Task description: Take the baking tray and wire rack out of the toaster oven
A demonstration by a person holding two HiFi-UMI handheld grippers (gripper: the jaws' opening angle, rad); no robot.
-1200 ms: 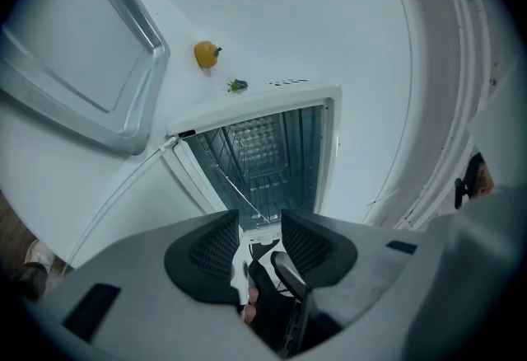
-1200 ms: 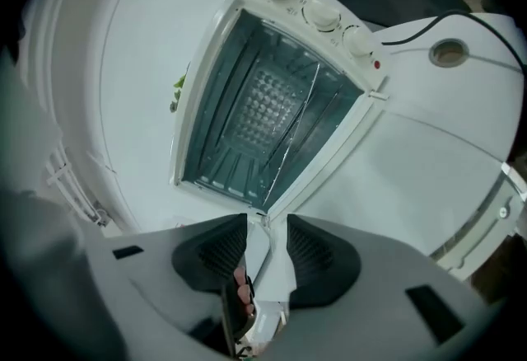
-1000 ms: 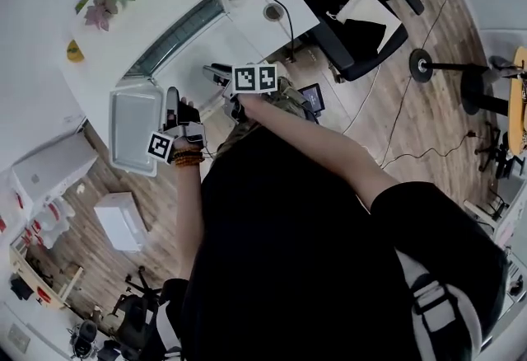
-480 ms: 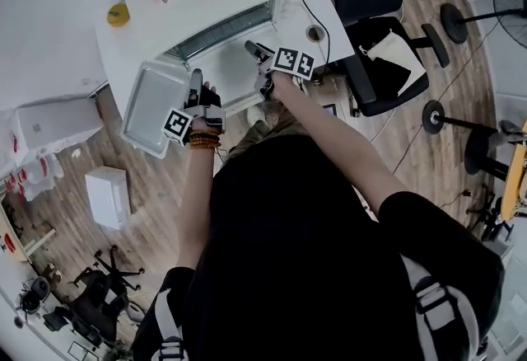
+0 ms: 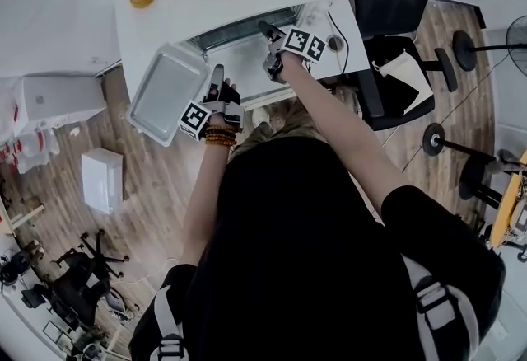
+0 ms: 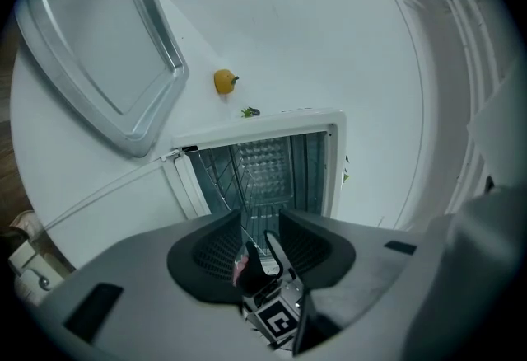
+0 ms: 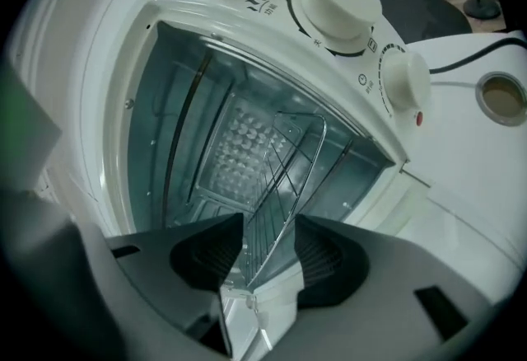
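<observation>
Wire rack [image 7: 280, 178] sits inside the open toaster oven [image 7: 115, 128], its near edge between the right gripper's [image 7: 270, 227] jaws, which have just been opening and stand apart. Baking tray [image 5: 167, 91] lies on the table [image 5: 156, 25], upper left of the head view. The left gripper [image 6: 261, 218] is just beside the tray; its jaws have just been closing and are still apart, with nothing gripped.

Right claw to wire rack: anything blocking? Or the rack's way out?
Nothing visible. The toaster oven is open; the wire rack's front edge already sits between the jaws of the right claw, which have just been opening and don't press it. Its way out looks clear.
</observation>
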